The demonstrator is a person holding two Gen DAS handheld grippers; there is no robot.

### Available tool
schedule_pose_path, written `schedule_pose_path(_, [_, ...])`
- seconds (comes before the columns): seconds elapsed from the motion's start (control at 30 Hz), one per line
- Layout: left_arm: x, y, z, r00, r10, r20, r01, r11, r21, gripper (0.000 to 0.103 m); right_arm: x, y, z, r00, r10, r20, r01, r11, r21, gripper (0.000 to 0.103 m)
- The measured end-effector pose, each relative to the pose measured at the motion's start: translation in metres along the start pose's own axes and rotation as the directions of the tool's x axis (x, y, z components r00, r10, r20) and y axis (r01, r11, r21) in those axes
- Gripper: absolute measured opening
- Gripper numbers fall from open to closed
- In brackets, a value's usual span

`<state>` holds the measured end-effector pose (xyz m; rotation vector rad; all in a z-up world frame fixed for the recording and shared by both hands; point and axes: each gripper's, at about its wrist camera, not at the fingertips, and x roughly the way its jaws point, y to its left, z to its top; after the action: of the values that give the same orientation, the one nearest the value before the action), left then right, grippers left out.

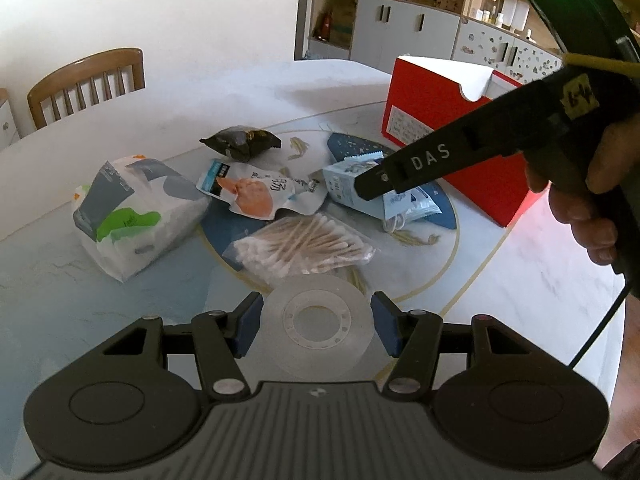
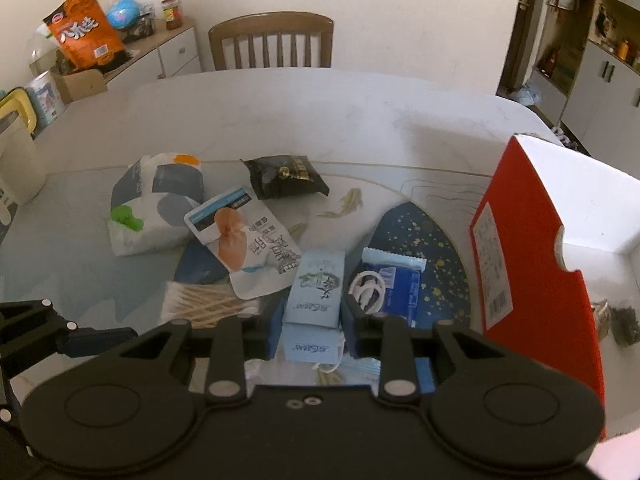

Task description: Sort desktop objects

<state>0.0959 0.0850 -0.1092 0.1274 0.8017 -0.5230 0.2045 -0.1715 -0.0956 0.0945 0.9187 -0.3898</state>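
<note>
Pale marble-look table (image 2: 320,120) w/ a blue-and-gold round motif holds the clutter; wooden chair (image 2: 272,40) behind, cabinets beyond. Left gripper (image 1: 316,326) sits low w/ a clear tape roll (image 1: 316,322) lying flat between its blue pads; jaws spread, pads just beside the roll's rim on both sides, contact can't be confirmed. Right gripper (image 2: 310,330) has its jaws pinching a light-blue carton (image 2: 316,292), pads against both side walls, carton resting on the table. Red box (image 2: 532,264), open top, stands just right of it, likely the drop target. Judged step: both hands at the grasp stage, nothing lifted yet. Next move prob calls for closing the left on the tape, then raising the carton high enough to clear the red box's near wall. Tight spots: cotton swab bag (image 1: 304,244) right ahead of the tape, white cable (image 2: 368,290) and blue sachet (image 2: 400,284) just beside the carton. Snack pouch (image 2: 248,240), tissue pack (image 2: 156,204) and black packet (image 2: 286,176) lie further back. Far half of the table is free for swinging.
</note>
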Motion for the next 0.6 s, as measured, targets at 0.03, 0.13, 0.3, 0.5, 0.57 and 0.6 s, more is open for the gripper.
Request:
schedule_pose_path(0.03, [0.0,0.0,-0.001,1.0,-0.001,-0.002,0.001,1.0,-0.001,0.058,0.002,0.0,0.0,1.0,0.002,-0.008,-0.002,1.0,0.006,0.033])
schedule_pose_path(0.13, [0.003,0.0,-0.003,1.0,-0.003,-0.011,0.003,1.0,-0.005,0.058,0.009,-0.002,-0.002,1.0,0.002,-0.03,-0.001,1.0,0.017,0.034])
schedule_pose_path(0.3, [0.005,0.002,-0.004,1.0,-0.001,-0.021,0.001,1.0,-0.014,0.058,0.018,0.0,0.002,0.999,-0.019,-0.042,0.02,1.0,0.007,0.034])
schedule_pose_path(0.5, [0.006,0.005,-0.004,1.0,0.006,-0.019,-0.006,1.0,-0.021,0.058,0.023,-0.002,0.004,0.999,-0.033,-0.041,0.034,0.999,0.017,0.028])
schedule_pose_path(0.57, [0.005,0.006,-0.003,1.0,0.01,-0.018,-0.01,1.0,-0.025,0.058,0.022,-0.002,0.004,0.999,-0.04,-0.036,0.04,0.999,0.018,0.028])
schedule_pose_path(0.6, [0.005,0.007,-0.003,1.0,0.012,-0.017,-0.013,1.0,-0.027,0.058,0.021,-0.002,0.004,0.999,-0.042,-0.031,0.043,0.999,0.02,0.028])
